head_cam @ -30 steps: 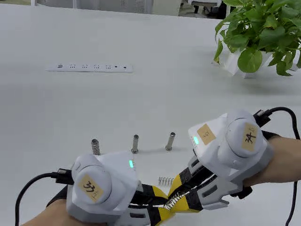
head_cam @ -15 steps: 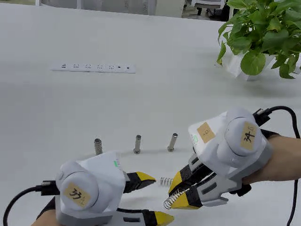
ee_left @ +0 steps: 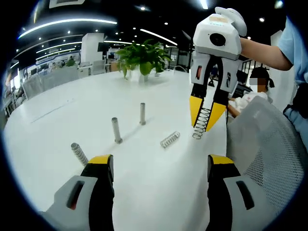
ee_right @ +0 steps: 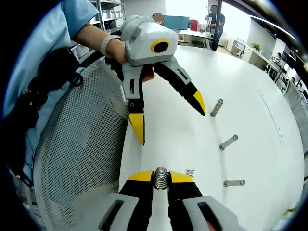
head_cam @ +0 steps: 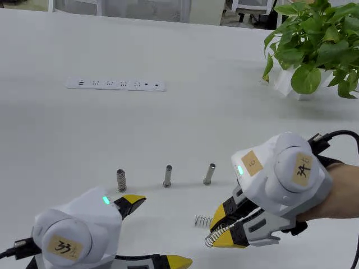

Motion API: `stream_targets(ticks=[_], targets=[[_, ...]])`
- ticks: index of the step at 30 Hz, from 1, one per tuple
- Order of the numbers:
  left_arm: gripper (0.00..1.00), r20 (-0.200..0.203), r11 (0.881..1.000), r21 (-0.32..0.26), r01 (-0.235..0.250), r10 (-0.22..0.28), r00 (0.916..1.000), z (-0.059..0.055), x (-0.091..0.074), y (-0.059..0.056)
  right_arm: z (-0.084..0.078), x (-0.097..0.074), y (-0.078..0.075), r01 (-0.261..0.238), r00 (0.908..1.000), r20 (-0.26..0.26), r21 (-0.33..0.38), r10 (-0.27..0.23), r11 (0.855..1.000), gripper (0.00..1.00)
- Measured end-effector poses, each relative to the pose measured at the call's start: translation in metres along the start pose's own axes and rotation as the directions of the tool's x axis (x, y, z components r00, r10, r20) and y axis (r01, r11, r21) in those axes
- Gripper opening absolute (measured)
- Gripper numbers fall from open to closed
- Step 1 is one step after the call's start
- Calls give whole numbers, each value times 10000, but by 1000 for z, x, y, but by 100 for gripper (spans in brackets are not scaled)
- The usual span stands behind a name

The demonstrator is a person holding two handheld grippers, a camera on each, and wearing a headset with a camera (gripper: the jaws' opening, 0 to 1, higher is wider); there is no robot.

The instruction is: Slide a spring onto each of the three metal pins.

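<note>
Lower right of the frame, the right gripper (head_cam: pixel 220 227) pinches a spring (head_cam: pixel 213 236); lower left, the left gripper (head_cam: pixel 157 231) is spread wide.

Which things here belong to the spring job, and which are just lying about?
Job: three upright metal pins, leftmost already wearing a spring; loose steel coil spring on the table; steel coil spring pinched in the right gripper.
Lying about: long white power strip; leafy green potted plant.
</note>
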State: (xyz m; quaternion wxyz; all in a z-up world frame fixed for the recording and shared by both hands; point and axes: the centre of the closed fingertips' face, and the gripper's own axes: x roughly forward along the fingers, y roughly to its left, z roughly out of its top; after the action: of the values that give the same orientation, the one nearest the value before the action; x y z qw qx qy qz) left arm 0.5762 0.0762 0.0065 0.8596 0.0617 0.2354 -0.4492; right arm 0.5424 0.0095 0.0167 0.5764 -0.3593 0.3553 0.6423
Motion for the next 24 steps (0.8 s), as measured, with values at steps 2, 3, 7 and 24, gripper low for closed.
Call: stream_targets(ticks=[2, 3, 7, 24], targets=[[83, -115, 9998, 41, -218, 218, 9997, -3, -3, 5, -2, -1, -2, 57, 9999, -128, -105, -58, 9999, 8], [83, -232, 9994, 122, -335, 337, 9992, -6, -5, 8, -3, -1, -3, 69, 9998, -178, -135, -71, 9999, 8], [91, -478, 9967, -38, -807, 805, 9956, -13, -10, 18, -7, -2, -5, 45, 9993, -377, -260, -54, 9997, 8], [99, -603, 9814, -537, -1846, 1813, 9816, -26, -28, 36, 3, -4, -42, 276, 9977, -590, -819, -325, 9963, 8]])
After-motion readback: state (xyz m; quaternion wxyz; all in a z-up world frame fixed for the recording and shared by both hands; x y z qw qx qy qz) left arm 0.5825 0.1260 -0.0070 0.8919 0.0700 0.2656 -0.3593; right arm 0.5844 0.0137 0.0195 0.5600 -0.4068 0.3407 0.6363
